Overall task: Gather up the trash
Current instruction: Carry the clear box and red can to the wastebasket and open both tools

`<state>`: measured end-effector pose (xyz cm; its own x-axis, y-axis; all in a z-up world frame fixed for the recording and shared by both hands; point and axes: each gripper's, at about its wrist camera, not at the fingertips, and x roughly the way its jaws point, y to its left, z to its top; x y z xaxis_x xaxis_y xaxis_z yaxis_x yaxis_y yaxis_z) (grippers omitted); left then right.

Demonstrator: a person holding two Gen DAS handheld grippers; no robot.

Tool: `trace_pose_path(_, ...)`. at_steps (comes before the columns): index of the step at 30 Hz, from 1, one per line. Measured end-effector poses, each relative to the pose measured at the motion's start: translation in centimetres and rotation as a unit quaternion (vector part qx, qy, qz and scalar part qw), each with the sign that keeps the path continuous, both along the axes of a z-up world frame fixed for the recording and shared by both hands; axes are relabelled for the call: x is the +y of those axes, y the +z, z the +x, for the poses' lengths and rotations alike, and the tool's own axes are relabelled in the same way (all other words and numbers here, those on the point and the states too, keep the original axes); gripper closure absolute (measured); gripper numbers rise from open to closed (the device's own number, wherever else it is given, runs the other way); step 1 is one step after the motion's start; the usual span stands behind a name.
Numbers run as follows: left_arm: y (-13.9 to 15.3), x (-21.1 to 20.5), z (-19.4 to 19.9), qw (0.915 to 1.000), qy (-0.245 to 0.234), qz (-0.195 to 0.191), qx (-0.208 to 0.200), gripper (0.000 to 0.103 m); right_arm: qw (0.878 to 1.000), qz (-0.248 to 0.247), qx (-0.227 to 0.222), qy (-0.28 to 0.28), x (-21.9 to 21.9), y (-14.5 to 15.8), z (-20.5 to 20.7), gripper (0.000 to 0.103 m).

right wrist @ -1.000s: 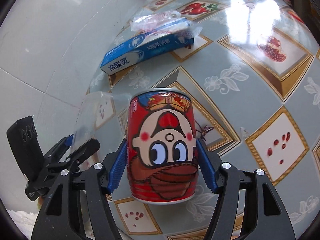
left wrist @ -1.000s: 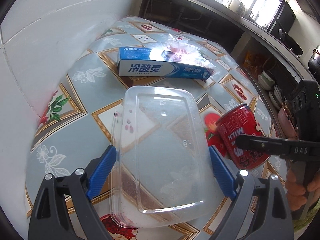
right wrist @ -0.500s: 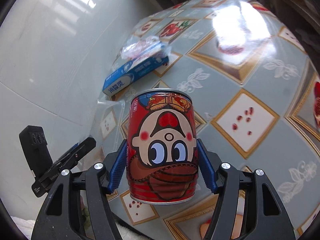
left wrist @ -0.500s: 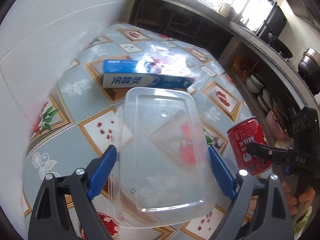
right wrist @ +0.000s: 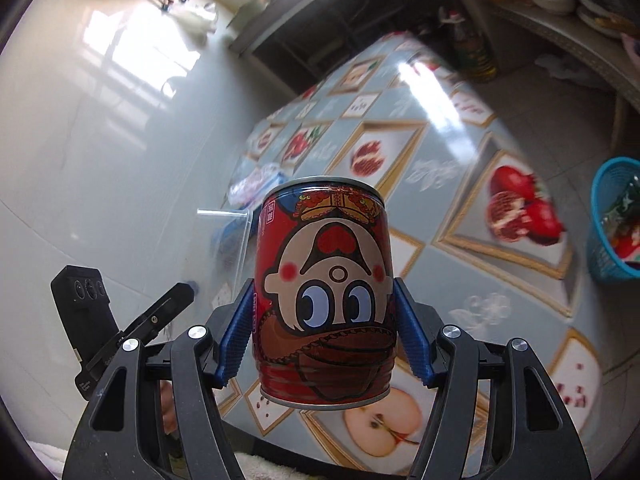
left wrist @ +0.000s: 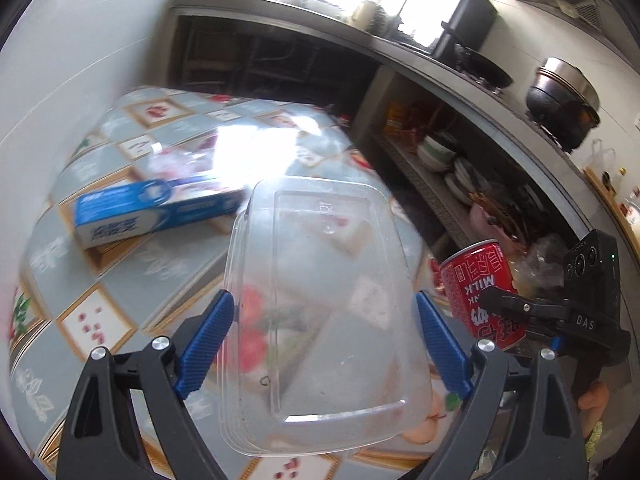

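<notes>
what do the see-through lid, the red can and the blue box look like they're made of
Clear rectangular lid: thin moulded plastic, glossy; the tablecloth shows through it and its raised rim catches light.
Red cartoon-printed can: probably metal, with a silvery rolled rim and a shiny printed wall.
Blue and white long box: likely printed cardboard, with sharp folded edges; motion blur hides its finish.

Toothpaste box on table, basket beside table

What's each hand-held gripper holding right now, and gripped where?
Left hand-held gripper: clear plastic lid, clamped across its long side edges. Right hand-held gripper: red milk can, pinched on its side walls, lower half.
</notes>
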<state>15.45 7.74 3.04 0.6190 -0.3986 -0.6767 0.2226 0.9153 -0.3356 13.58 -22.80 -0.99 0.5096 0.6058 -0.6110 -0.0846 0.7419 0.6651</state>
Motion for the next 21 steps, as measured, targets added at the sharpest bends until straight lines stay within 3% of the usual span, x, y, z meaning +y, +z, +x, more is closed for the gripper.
trace_pose_path(7,1.9,-8.7,2.8,0.9957,-0.09,-0.02,0.0,0.015,0.996,0.018,-0.021,-0.088,-7.6,0.6,-2.6,0.041)
trace_pose_path(13,1.8,-18.2,6.7,0.984,-0.17,-0.038,0.036,0.015,0.979,0.019,-0.018,-0.202,-15.7,-1.2,-5.2,0.041)
trace_pose_path(17,-0.5,-26.2,10.0,0.9707,-0.221,-0.035,0.088,0.015,0.959,0.028,0.02,-0.281,-21.5,-4.9,-6.4,0.041)
trace_pose_path(21,-5.6,-33.9,13.4,0.9564,-0.242,-0.013,0.163,0.015,0.94,0.05,0.077,-0.328,-26.5,-10.4,-6.0,0.041)
